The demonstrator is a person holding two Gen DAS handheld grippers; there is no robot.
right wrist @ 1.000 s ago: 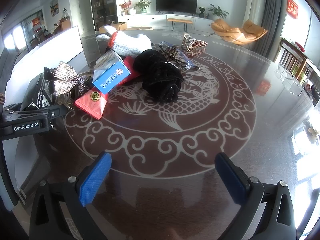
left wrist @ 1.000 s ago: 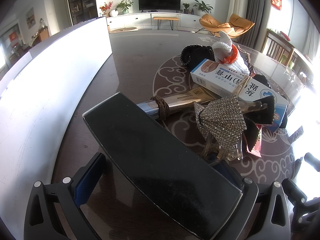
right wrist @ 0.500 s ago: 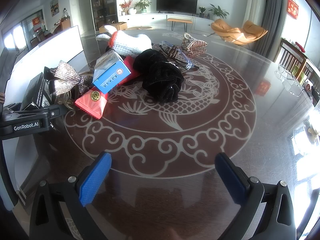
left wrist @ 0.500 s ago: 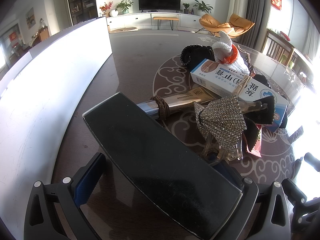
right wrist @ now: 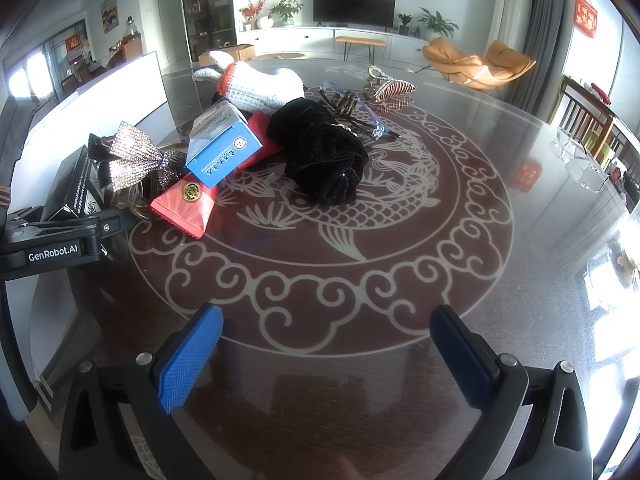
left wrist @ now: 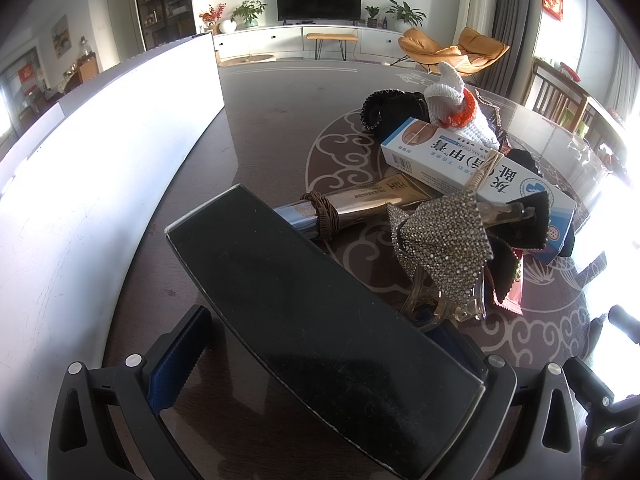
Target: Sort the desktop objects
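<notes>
Two grippers work over the round table (right wrist: 460, 208). Against the white bin (left wrist: 100, 184) lies the black box (left wrist: 320, 312), spanned by the left gripper (left wrist: 316, 348), jaws wide, grip uncertain. It should close squarely before lifting. Empty, the right gripper (right wrist: 326, 354) hovers spread, well short of the pile.

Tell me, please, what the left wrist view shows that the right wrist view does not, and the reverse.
Only the left wrist view shows the gold tube with a brown cord wound round it. Only the right wrist view shows the clear glasses, the hair claw beyond them and the open right gripper. Both show the long black box, the rhinestone bow, the blue and white carton, the knit glove and the left gripper.
</notes>
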